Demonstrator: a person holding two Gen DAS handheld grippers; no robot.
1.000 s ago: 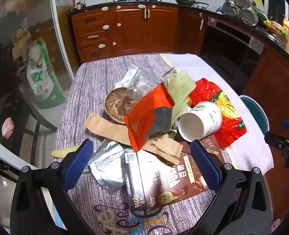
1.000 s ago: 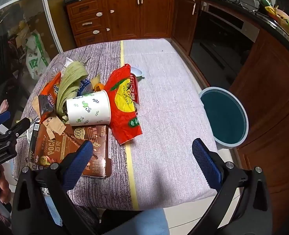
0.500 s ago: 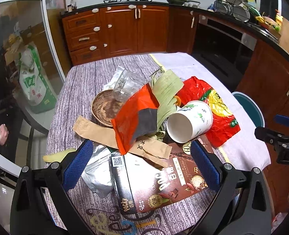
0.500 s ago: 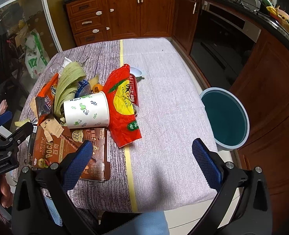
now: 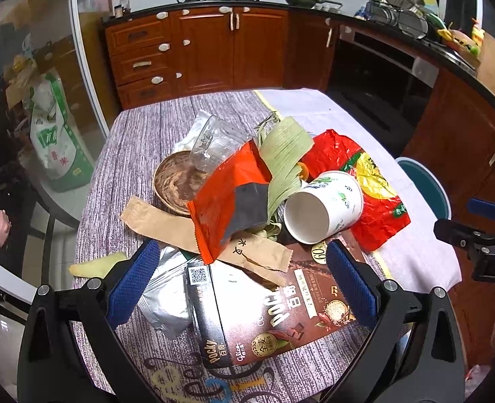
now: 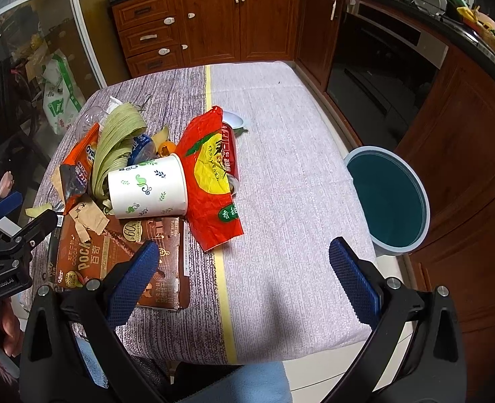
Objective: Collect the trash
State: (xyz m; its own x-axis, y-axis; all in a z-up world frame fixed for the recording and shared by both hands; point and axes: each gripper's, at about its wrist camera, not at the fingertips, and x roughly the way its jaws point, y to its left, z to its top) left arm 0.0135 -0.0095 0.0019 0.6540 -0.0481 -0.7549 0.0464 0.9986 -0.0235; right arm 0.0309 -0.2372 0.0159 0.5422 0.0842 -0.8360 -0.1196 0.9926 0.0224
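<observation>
A pile of trash lies on the table: a brown Pocky box, a white paper cup on its side, a red snack bag, an orange wrapper, green leaves, a brown bowl, silver foil and paper strips. My left gripper is open above the Pocky box. My right gripper is open above the bare cloth right of the pile. Both are empty.
A teal round bin stands on the floor right of the table. A red can lies under the red bag. Wooden cabinets line the back and right. A green-white sack stands at left.
Both grippers have drawn back slightly from the pile, so it shifts a little in each view. The jaws stay open. No trash has moved.
</observation>
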